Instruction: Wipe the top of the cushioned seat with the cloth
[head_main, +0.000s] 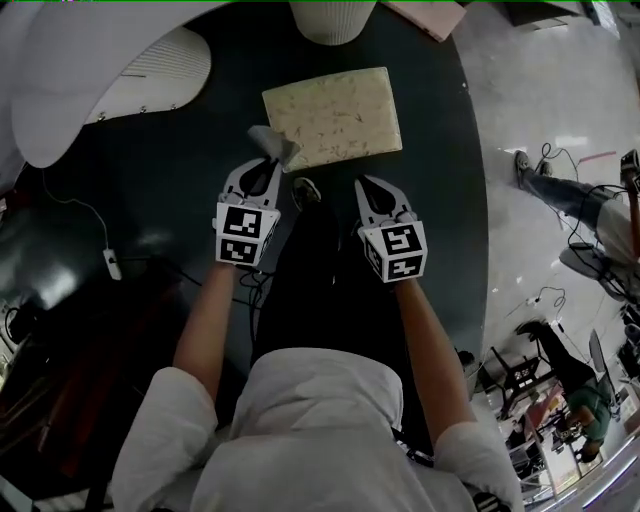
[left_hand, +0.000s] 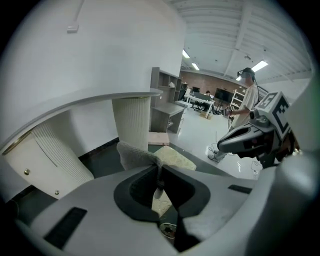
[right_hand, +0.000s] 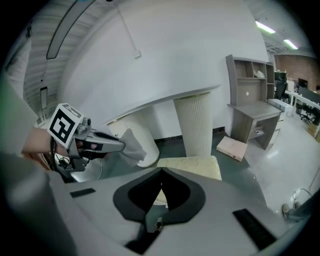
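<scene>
- A white ribbed column (head_main: 333, 18) stands at 12 o'clock, just beyond the seat. A ribbed white shade (head_main: 150, 70) leans at 10 o'clock under a wide white curved top (head_main: 60, 60).
- A flat pale board (head_main: 425, 15) lies at 1 o'clock, and a thin cable (head_main: 108, 262) runs over the dark floor (head_main: 440, 150) at 9 o'clock. Nothing lies on the seat.
- The cushioned seat (head_main: 333, 118) is a pale yellow, mottled square pad, set low on the floor at 12 o'clock from both grippers.
- The left gripper (head_main: 268, 160) has its jaws pinched on a grey cloth (head_main: 272, 143). The cloth stands up crumpled at the seat's near left corner, and I cannot tell whether it touches the seat.
- The right gripper (head_main: 368, 185) has its jaws pressed together on nothing, and it hovers short of the seat's near edge.
</scene>
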